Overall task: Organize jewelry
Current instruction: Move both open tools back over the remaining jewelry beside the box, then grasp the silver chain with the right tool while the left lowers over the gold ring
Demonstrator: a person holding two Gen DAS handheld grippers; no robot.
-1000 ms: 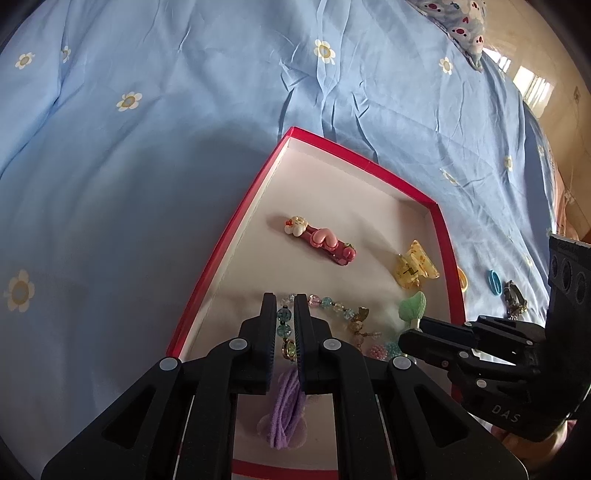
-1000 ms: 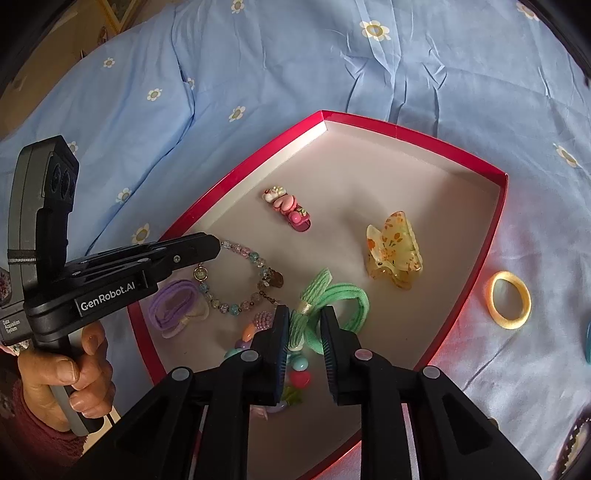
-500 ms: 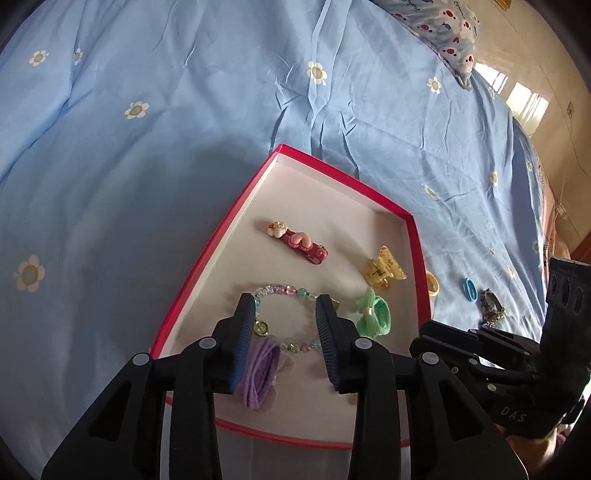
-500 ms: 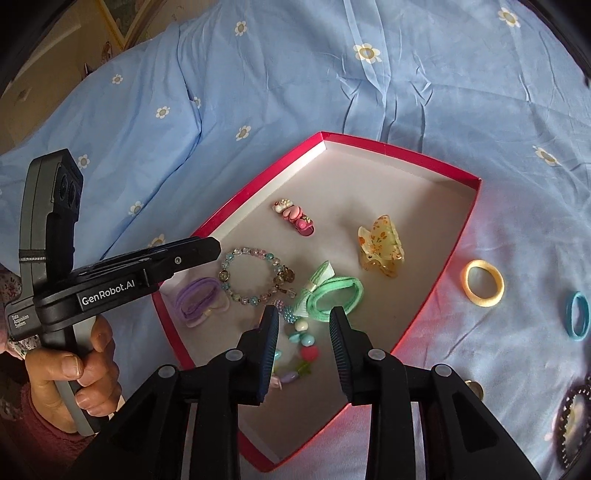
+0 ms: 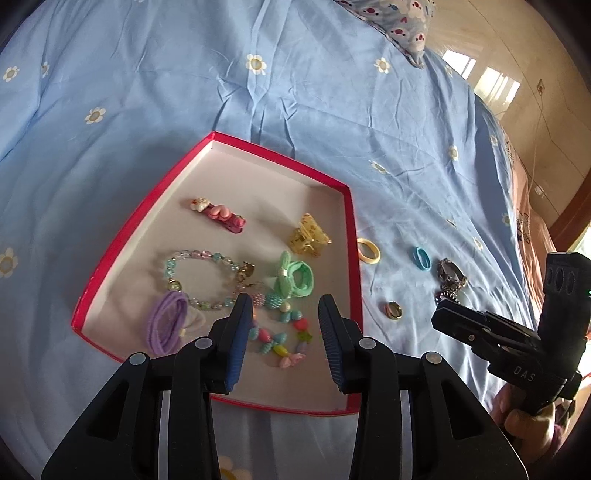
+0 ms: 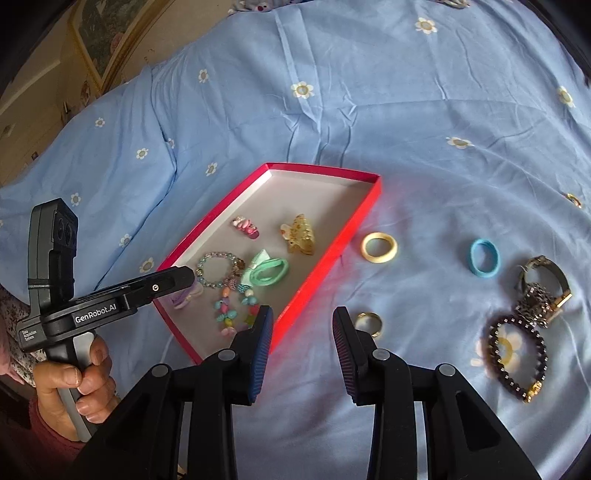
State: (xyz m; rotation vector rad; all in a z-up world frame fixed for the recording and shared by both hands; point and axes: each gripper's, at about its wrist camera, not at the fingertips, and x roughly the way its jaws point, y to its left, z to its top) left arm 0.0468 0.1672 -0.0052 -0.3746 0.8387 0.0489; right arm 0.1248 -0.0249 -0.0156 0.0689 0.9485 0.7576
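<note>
A red box lies on the blue bedspread. In it are a pink clip, a yellow claw clip, a beaded bracelet, a green hair tie, a purple hair tie and a colourful bead bracelet. My left gripper is open and empty above the box's near end. My right gripper is open and empty above the bedspread, just right of the box. A gold ring lies near its right finger.
On the bedspread right of the box lie a cream ring, a blue hair tie, a watch and a dark beaded bracelet. A pillow lies at the far edge. The floor shows beyond the bed.
Both grippers have opened, releasing the purple and green hair ties into the box, and pulled back. The right gripper has shifted right, off the box.
</note>
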